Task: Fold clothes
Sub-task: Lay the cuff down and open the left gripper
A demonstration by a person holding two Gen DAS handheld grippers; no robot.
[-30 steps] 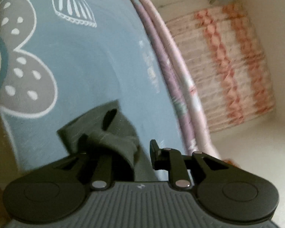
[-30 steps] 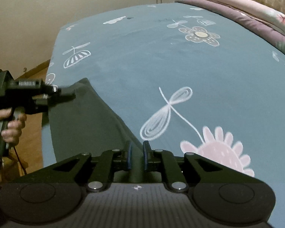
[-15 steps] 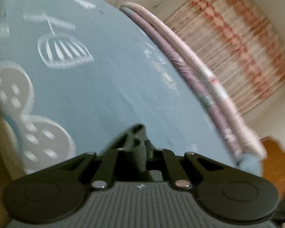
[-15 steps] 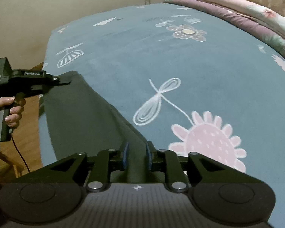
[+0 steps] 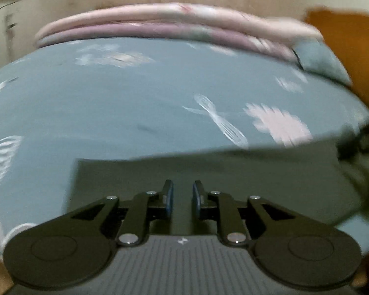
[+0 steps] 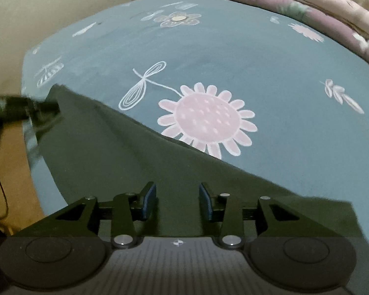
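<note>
Your dark green garment lies flat on the blue bed sheet, near the close edge of the bed. The cloth looks soft and smooth, with a straight far edge and one long low ridge running across it. In the right wrist view it stretches from the near right up to the far left corner.

Your right gripper points down at the garment. Its two black fingers with blue pads have just been moving apart. Now they stand with a clear gap, and the green cloth shows in that gap, below them. The pads do not squeeze it.

Your left gripper also points down at the garment, near the cloth's left corner. Its jaws have just opened a little. The gap is small, and the blue pads are not pressing on the cloth you see between them. In the right wrist view this left gripper is a dark blur at the far left corner of the garment, so you cannot tell there if it touches.

The sheet is printed with thin white butterflies and leaves and a big round pink flower with many small petals. The garment's far edge covers the flower's lowest petals. At the far side of the bed lies a puffy folded quilt, pink and purple, in long soft rolls.
</note>
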